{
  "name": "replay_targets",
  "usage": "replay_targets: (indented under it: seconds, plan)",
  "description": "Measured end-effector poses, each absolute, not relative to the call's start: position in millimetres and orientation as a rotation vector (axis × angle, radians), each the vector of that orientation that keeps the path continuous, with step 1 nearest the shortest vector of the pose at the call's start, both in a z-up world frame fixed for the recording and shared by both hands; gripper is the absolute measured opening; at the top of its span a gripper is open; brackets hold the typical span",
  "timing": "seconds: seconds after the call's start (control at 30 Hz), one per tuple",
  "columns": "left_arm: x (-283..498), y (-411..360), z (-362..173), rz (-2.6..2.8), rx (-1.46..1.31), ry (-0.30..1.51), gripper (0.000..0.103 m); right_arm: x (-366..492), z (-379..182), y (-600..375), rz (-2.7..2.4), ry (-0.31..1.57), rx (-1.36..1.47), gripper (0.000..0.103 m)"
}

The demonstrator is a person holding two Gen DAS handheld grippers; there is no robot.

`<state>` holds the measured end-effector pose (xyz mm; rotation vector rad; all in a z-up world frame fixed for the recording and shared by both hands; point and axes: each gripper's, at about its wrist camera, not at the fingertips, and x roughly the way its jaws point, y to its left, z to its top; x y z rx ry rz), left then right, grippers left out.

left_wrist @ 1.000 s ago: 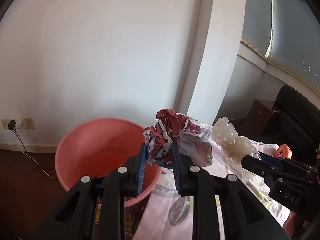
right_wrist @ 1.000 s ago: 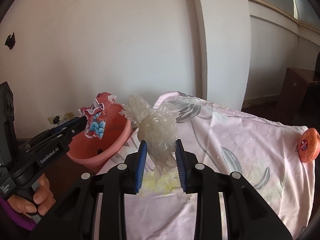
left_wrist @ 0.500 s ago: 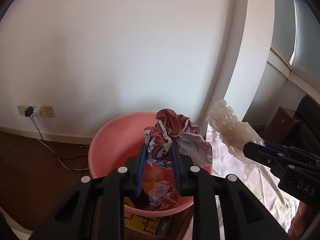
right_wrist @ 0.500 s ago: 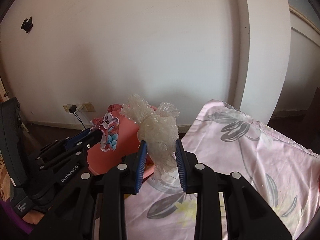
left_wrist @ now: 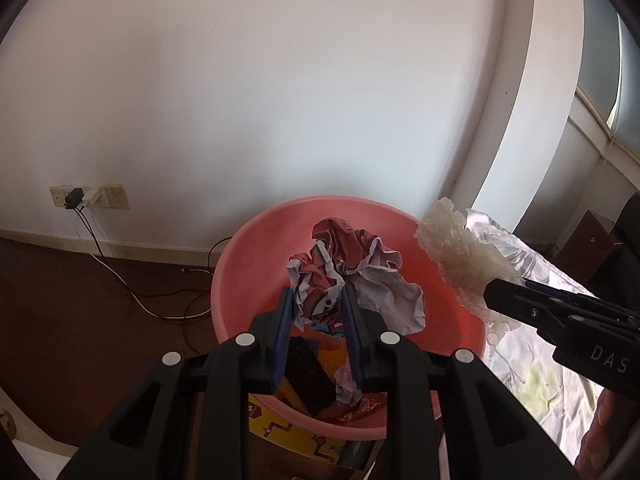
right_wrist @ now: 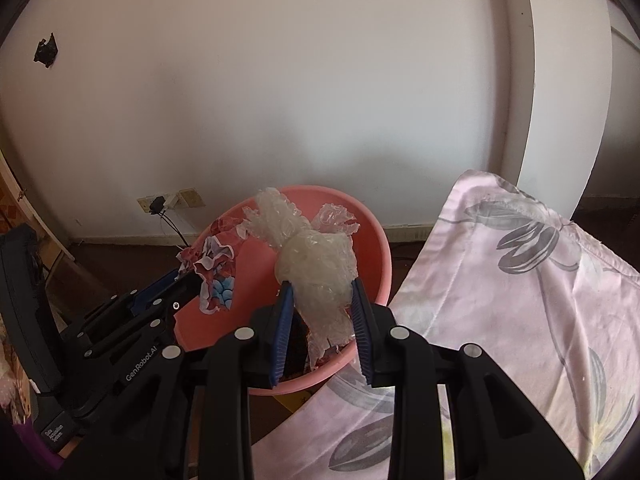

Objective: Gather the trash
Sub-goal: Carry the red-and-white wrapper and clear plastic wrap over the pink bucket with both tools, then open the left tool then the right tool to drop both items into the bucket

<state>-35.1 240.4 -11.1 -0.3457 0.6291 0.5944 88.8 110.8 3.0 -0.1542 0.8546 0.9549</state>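
A pink plastic basin [left_wrist: 256, 248] stands against the white wall and holds several scraps of trash. My left gripper [left_wrist: 317, 300] is shut on a crumpled red and white printed wrapper [left_wrist: 348, 264] and holds it over the basin. My right gripper [right_wrist: 322, 292] is shut on a wad of clear crumpled plastic film [right_wrist: 312, 256] and holds it over the basin's [right_wrist: 372, 236] near rim. The film [left_wrist: 460, 248] and the right gripper also show at the right of the left wrist view. The left gripper and its wrapper [right_wrist: 216, 276] show at the left of the right wrist view.
A pink flowered cloth [right_wrist: 520, 300] covers the surface to the right of the basin. A wall socket with a plug and cables [left_wrist: 86, 198] lies to the left, above a dark floor. A printed yellow box [left_wrist: 304, 436] sits under the basin.
Both grippers have moved left from over the flowered cloth to over the basin, each still holding its trash. The basin's inside has come into view.
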Motion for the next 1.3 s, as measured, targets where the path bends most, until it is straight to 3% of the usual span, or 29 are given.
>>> replay_targets:
  seconds: [0.47, 0.6, 1.1, 1.3]
  plan:
    - [-25.8, 237.6, -27.3, 0.630, -0.337, 0.710, 0.028, 97.1, -16.9, 131.9, 0.956, 0.889, -0.169, 0.030]
    - [-25.4, 240.9, -31.4, 0.632, -0.348, 0.723, 0.038, 95.8, -18.0, 133.6, 0.957, 0.886, -0.179, 0.030]
    - [-25.8, 238.6, -32.1, 0.632, -0.350, 0.727, 0.048, 97.3, -13.6, 134.5, 1.000, 0.886, -0.156, 0.032]
    - [-26.4, 236.1, -31.6, 0.625, -0.350, 0.722, 0.054, 97.9, -8.6, 131.0, 1.019, 0.870, -0.141, 0.041]
